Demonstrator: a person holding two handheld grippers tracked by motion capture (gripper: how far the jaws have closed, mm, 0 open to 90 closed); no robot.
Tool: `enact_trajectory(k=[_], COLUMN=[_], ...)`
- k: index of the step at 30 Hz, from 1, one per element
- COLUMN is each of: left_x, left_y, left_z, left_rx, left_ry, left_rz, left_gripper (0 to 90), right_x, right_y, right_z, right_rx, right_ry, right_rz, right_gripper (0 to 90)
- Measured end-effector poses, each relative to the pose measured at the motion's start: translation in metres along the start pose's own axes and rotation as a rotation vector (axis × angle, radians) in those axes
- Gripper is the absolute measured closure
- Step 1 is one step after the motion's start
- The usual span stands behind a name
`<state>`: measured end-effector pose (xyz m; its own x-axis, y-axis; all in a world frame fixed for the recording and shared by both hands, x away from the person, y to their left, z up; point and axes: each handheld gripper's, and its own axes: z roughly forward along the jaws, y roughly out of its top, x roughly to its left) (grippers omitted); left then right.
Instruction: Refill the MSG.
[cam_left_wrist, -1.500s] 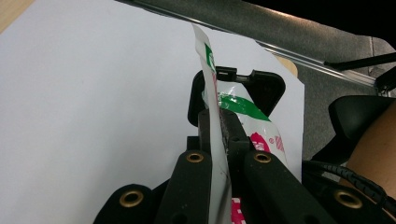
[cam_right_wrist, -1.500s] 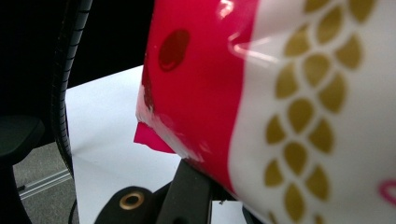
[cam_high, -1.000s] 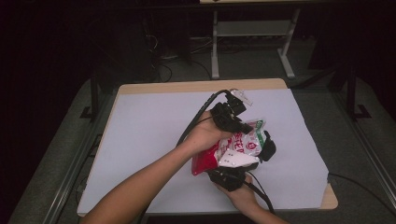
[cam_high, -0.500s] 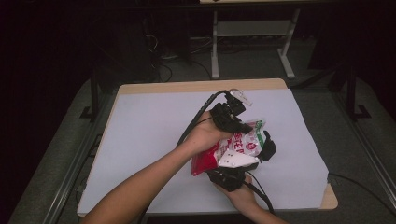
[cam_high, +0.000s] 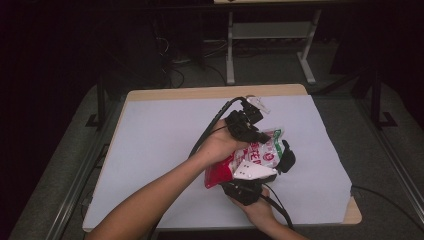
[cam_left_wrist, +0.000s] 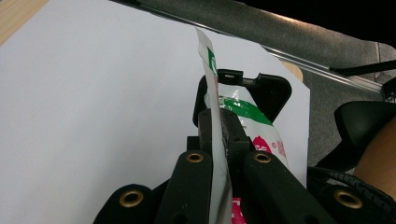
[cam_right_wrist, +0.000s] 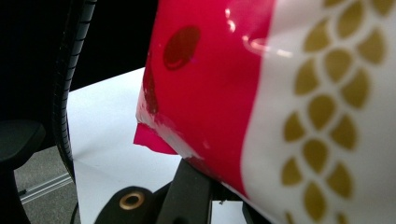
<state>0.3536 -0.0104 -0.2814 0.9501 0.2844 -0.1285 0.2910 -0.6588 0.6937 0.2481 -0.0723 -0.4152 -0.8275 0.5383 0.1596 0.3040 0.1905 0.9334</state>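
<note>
A red, white and green snack bag (cam_high: 260, 152) is held up over the white table cover between both grippers. My left gripper (cam_high: 260, 136) comes at it from above and is shut on the bag's thin top edge (cam_left_wrist: 208, 60), which runs straight between its jaws (cam_left_wrist: 217, 119). My right gripper (cam_high: 282, 160) holds the bag from below, near the person's right hand. In the right gripper view the bag's red and gold-patterned side (cam_right_wrist: 233, 93) sits right against the camera and hides the jaw tips. The right gripper's black jaws (cam_left_wrist: 261, 86) show behind the bag in the left gripper view.
The white cover (cam_high: 165, 140) lies over a wooden table (cam_high: 215, 92) with dark floor around it. A metal stand (cam_high: 270, 35) and cables lie beyond the far edge. Cables trail from both grippers across the near part of the table.
The bag and both grippers have shifted only slightly, with the bag's top tilting a little to the right.
</note>
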Motion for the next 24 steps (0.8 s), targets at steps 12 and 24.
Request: enact_trajectory(k=[12,24], left_x=[0.0,-0.0003], left_y=[0.0002,0.0001], left_z=[0.0003,0.0012], left_rx=[0.003,0.005], left_ry=[0.001,0.005], left_rz=[0.0,0.003], left_gripper=[90.0,90.0], right_x=[-0.0002,0.0001], right_y=[0.0,-0.0003], right_z=[0.0001,0.0003], right_rx=[0.0,-0.001], right_ry=[0.003,0.004], right_rz=[0.001,0.004], right_gripper=[90.0,90.0])
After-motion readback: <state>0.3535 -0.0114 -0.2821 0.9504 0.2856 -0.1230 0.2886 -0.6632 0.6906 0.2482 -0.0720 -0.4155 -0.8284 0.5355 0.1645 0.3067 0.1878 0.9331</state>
